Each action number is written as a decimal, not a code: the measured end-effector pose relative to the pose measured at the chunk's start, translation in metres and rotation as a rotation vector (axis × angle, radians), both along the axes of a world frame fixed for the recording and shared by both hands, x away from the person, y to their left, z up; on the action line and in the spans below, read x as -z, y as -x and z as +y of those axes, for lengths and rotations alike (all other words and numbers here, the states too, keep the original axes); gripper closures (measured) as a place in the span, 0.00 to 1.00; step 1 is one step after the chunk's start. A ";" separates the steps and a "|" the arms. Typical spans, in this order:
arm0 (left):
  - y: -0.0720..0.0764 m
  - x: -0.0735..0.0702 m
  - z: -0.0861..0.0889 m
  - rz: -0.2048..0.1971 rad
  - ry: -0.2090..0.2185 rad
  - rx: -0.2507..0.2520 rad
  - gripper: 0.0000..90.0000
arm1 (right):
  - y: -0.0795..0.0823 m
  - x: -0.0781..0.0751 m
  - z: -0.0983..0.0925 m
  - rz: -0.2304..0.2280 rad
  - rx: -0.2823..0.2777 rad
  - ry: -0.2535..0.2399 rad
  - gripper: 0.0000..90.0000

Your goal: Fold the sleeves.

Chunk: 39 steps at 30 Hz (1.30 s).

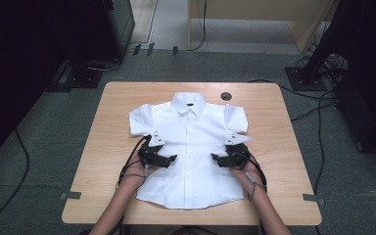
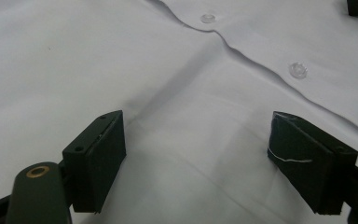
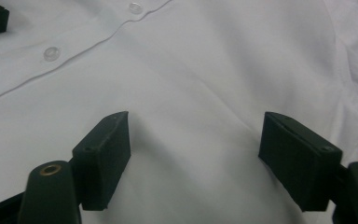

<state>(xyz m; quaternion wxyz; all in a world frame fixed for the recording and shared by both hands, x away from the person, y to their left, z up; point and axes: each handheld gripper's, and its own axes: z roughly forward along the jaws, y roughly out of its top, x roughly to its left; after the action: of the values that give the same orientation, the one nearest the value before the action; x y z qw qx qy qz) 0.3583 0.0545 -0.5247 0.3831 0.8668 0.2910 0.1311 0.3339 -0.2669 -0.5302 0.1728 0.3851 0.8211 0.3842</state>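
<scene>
one white shirt (image 1: 188, 147), one wooden table (image 1: 112, 147), two hand-held grippers, left (image 1: 172, 158), right (image 1: 214, 157)

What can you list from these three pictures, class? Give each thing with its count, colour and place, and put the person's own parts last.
Shirt: one, white, short-sleeved, buttoned, lying flat face up at the middle of the table, collar at the far side.
Buttons: several, clear, in a row down the shirt front.
Table: one, light wood, on grey floor.
Cable hole: one, dark, near the table's far edge.
Cables: several, black, on the floor around the table.
Left gripper: one, black, jaws open, over the shirt's left half.
Right gripper: one, black, jaws open, over the shirt's right half.
Forearms: two, entering from the near edge.
</scene>
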 end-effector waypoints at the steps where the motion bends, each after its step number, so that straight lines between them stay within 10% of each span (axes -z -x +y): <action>1: 0.000 0.000 0.000 0.000 0.000 0.000 0.21 | 0.000 0.000 0.000 0.006 0.011 -0.002 0.26; 39: 0.000 0.000 0.000 0.000 0.000 0.000 0.21 | 0.000 0.000 0.000 0.007 0.016 0.000 0.25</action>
<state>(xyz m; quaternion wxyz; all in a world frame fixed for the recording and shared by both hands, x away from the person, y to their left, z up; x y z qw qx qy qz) 0.3582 0.0545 -0.5248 0.3831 0.8667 0.2911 0.1314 0.3342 -0.2666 -0.5302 0.1729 0.3931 0.8187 0.3812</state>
